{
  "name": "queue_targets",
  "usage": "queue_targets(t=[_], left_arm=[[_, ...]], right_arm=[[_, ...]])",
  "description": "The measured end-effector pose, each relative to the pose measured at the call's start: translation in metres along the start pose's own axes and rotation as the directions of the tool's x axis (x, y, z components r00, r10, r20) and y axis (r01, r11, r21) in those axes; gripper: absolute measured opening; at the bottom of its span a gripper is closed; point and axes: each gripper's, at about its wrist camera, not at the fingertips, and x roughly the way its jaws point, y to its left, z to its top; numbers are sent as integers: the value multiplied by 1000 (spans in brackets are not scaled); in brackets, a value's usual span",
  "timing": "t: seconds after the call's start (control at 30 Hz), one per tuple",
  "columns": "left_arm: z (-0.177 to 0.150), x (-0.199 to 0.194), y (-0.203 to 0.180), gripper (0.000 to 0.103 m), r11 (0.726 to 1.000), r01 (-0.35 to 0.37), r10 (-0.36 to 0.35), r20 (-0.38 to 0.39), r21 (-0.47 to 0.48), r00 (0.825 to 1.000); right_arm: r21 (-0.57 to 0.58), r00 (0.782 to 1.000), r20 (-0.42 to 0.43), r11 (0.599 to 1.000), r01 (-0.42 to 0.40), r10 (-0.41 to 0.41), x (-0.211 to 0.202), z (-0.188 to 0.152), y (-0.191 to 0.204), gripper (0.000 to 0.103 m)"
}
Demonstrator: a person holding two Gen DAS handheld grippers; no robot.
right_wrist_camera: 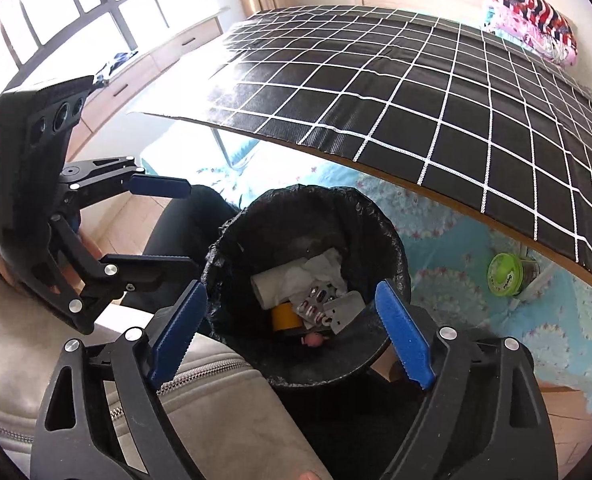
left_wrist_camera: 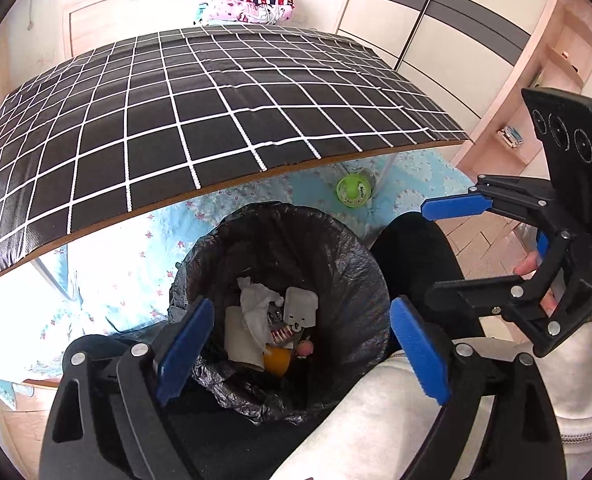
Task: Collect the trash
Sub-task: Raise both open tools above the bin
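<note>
Both the left gripper and the right gripper hang over the bin with jaws spread wide and nothing between them. The trash lies in the bottom of the bin, which stands on the floor just off the bench edge: crumpled tissue, a pill strip, a yellow tape roll. All of it looks light; the tissue is soft, the strip thin and slick. The black liner is flimsy, best pinched at its rim.
</note>
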Motion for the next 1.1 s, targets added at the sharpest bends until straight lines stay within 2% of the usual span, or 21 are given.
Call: queue_targets(t=[0.27,1.1], left_arm=[[-1,-17,-3,87,999,31,-32,40,16,999],[1,-15,-6,87,999,24,-25,19,23,1000]], right_arm=[[-4,1000,-8,1000,-13,13,-9,-6,9,87],[-12,1000,-5,1000,1,-1,-13,-6,13,87]])
